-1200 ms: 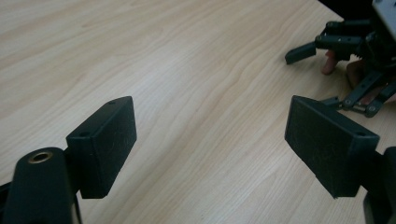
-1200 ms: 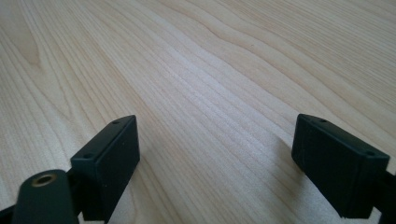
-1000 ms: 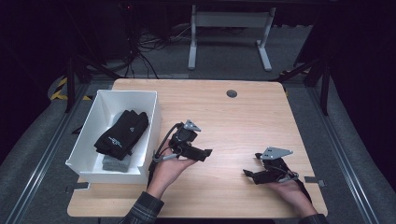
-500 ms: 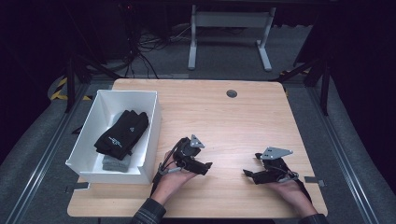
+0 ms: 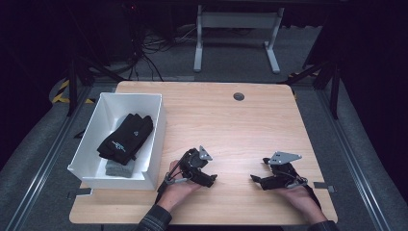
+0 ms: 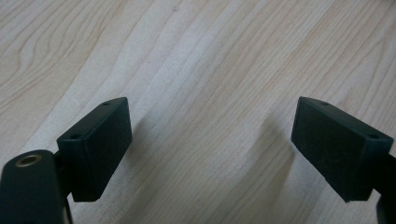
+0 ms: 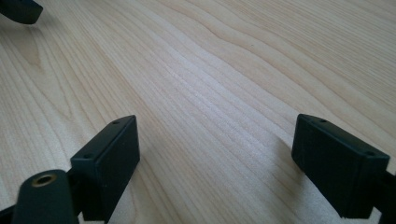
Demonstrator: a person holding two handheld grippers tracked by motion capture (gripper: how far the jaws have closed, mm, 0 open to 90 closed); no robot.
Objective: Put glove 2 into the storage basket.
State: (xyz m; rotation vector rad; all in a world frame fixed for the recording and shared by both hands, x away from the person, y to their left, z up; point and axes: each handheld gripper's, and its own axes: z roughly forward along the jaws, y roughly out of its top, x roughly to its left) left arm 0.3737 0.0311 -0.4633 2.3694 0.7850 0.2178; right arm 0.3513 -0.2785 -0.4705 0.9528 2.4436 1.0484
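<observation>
You hold the left hand-held gripper (image 5: 208,178) low in the frame's centre over bare table (image 5: 226,120), jaws wide, nothing between them. Your right hand-held gripper (image 5: 257,179), lower right, is equally wide and empty. Black gloves (image 5: 126,137) lie in the white bin (image 5: 156,132) at left.

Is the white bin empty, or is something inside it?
Not empty. The high view shows a black glove lying inside the white bin, on top of a grey folded thing at its near end.
</observation>
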